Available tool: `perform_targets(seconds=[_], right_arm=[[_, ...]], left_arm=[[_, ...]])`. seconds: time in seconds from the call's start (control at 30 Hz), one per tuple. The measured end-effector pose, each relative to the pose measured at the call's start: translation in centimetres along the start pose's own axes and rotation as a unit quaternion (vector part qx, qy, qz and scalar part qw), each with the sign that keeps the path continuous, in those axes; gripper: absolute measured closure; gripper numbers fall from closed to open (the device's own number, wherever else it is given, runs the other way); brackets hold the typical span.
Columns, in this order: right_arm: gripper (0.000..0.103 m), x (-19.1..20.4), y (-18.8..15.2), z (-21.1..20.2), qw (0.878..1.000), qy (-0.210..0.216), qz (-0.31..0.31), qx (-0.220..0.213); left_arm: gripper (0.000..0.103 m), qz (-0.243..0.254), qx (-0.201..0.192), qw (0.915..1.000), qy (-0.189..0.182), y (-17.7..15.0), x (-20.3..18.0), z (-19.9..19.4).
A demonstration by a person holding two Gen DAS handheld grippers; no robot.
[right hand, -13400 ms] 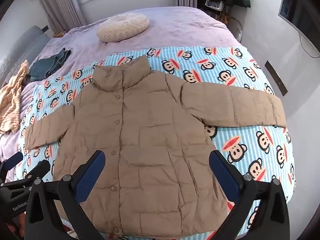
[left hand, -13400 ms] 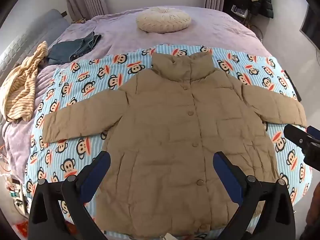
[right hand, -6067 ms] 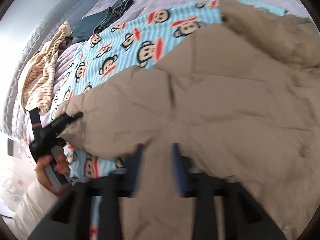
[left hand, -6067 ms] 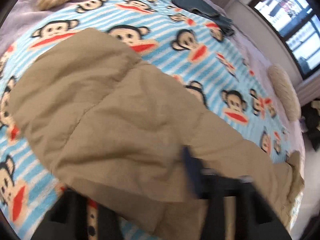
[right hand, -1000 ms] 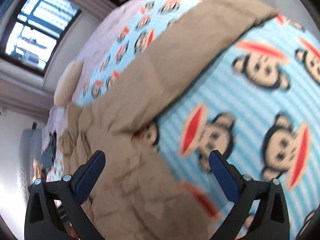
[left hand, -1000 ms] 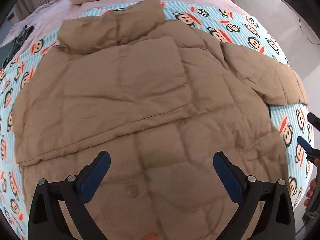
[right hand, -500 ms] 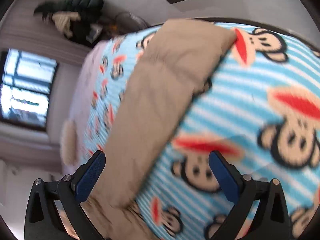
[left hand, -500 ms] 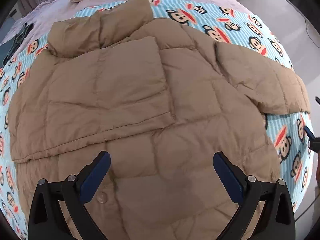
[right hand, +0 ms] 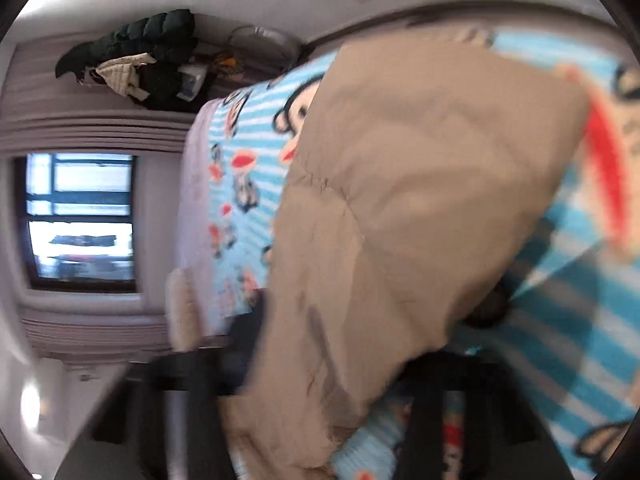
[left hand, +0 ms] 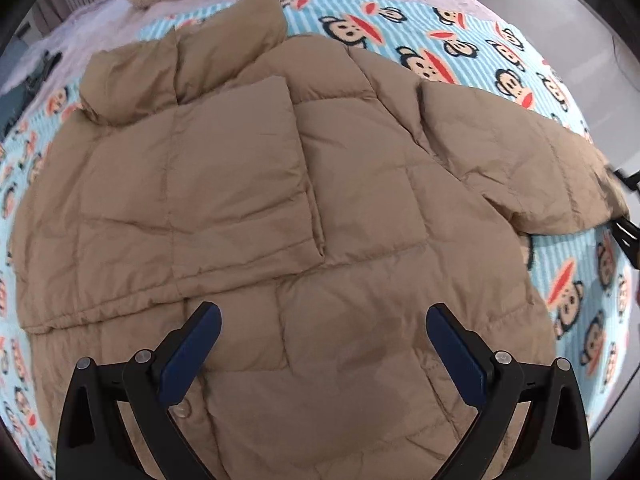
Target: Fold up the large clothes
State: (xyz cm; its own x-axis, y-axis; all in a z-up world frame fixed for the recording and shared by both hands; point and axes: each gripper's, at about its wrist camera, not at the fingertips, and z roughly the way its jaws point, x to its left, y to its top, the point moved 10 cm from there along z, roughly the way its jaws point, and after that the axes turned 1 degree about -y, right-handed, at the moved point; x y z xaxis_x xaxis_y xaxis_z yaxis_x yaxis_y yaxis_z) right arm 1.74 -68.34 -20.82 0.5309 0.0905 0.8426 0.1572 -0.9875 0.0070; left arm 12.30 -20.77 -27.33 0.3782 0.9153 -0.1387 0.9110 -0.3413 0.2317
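Our left gripper (left hand: 322,344) has a black angular frame with two splayed arms, each tipped by a flat dark-blue pad on its fingers (left hand: 190,350). We count small silver screws on the black arms. Our right gripper (right hand: 320,364) shows only as blurred black bars.

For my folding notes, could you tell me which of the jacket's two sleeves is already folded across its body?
The sleeve on the picture's left lies flat across the tan jacket. The other sleeve stretches out over the monkey-print blanket.
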Motion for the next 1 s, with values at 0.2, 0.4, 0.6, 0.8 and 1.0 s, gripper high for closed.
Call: perform_targets(seconds=[0.2,0.4,0.6,0.8,1.0], right_arm=[[0.095,3.2,-1.9,0.8,0.998,0.068,-0.011,0.013],[0.095,10.2,-7.3,2.0,0.988,0.098,-0.110,0.050],[0.095,16.9,-15.3,5.7,0.966,0.084,-0.229,0.083],[0.095,20.4,-27.2,10.8,0.920,0.037,-0.372,0.115],[0.095,17.4,-39.8,16.6,0.862,-0.039,-0.481,0.155]], left_arm=[[0.000,-0.017,-0.026,0.9994,0.014,0.5,1.8,-1.3],[0.000,-0.047,-0.051,0.9973,0.025,1.4,5.4,-2.5],[0.000,-0.079,-0.078,0.9932,0.034,1.9,10.2,-3.9],[0.000,-0.104,-0.104,0.9875,0.056,1.5,16.5,-5.6],[0.000,-0.154,-0.115,0.9798,0.057,0.9,22.6,-6.3]])
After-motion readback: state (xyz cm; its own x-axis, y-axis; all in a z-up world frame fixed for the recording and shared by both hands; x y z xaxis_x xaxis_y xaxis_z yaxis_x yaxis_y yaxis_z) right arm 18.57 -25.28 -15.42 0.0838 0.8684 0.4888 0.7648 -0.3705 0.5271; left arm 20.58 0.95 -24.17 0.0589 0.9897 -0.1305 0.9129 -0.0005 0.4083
